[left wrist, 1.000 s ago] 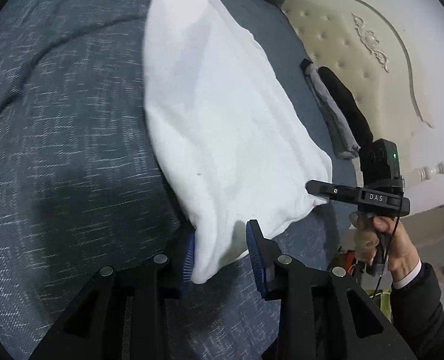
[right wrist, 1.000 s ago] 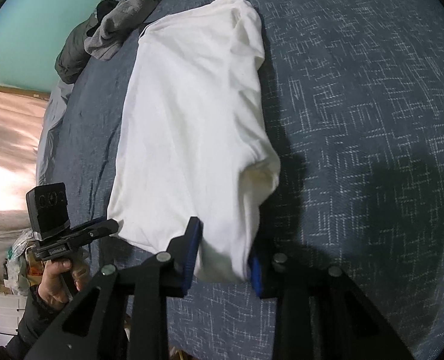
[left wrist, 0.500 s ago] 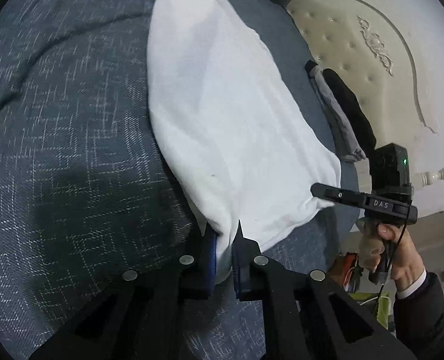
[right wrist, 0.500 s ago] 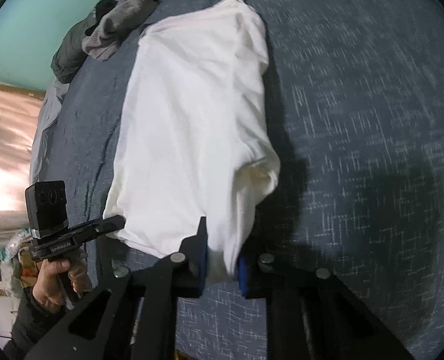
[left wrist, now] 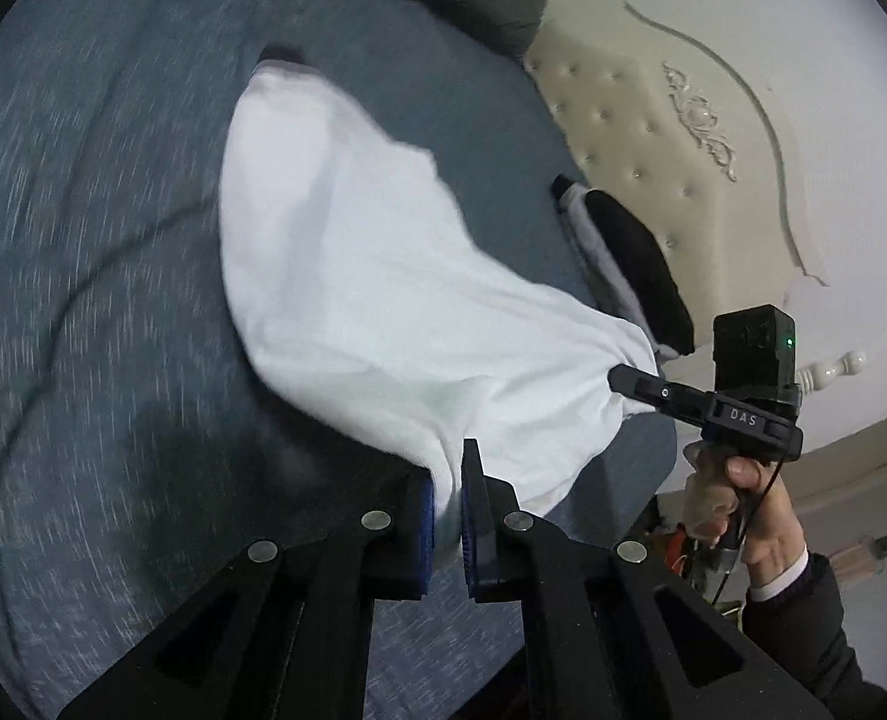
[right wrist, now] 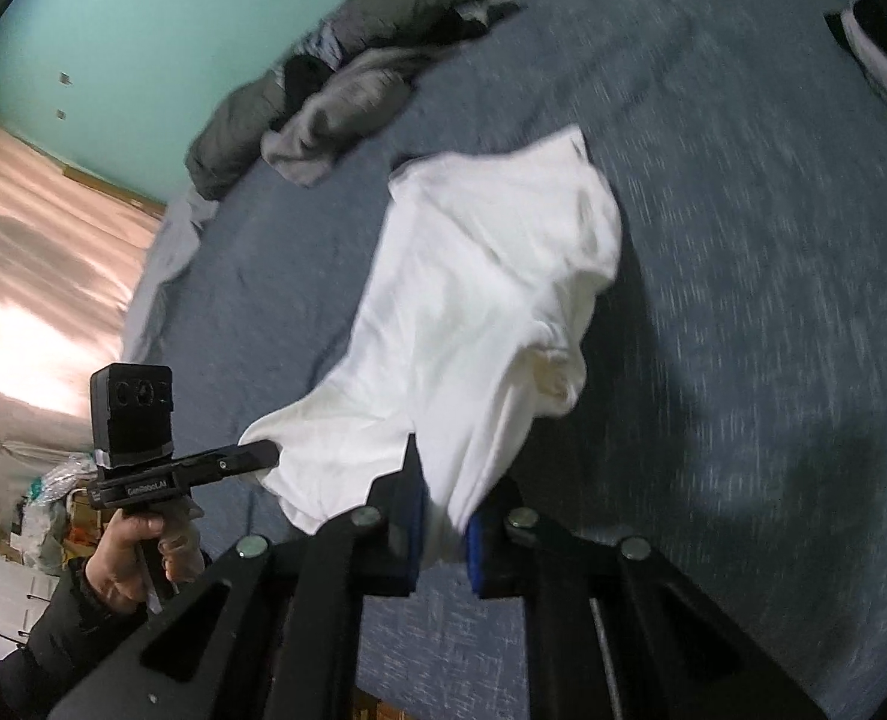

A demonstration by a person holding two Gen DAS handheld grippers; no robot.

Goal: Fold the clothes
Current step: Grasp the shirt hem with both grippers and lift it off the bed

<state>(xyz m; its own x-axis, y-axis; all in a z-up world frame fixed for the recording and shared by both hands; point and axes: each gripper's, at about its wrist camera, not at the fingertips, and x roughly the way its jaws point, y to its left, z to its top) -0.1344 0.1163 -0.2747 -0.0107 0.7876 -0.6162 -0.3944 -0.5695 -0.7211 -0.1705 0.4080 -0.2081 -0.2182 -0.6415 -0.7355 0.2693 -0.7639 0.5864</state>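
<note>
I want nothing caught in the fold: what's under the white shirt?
Under the white shirt, only the blue-grey bedspread shows, beneath the raised near hem. Both grippers pinch that hem. Whatever lies beneath the far part resting on the bed is covered.

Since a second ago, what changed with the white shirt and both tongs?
Both tongs, left and right, closed on the near hem corners of the white shirt and lifted that end off the blue bedspread. The right jaws are closing on the cloth. The shirt's far end, the grey clothes pile and the folded dark garment stayed put.

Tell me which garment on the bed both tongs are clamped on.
The white shirt, pinched at its near corners by the left tongs and right tongs. The grey clothes and dark folded pieces lie untouched.
</note>
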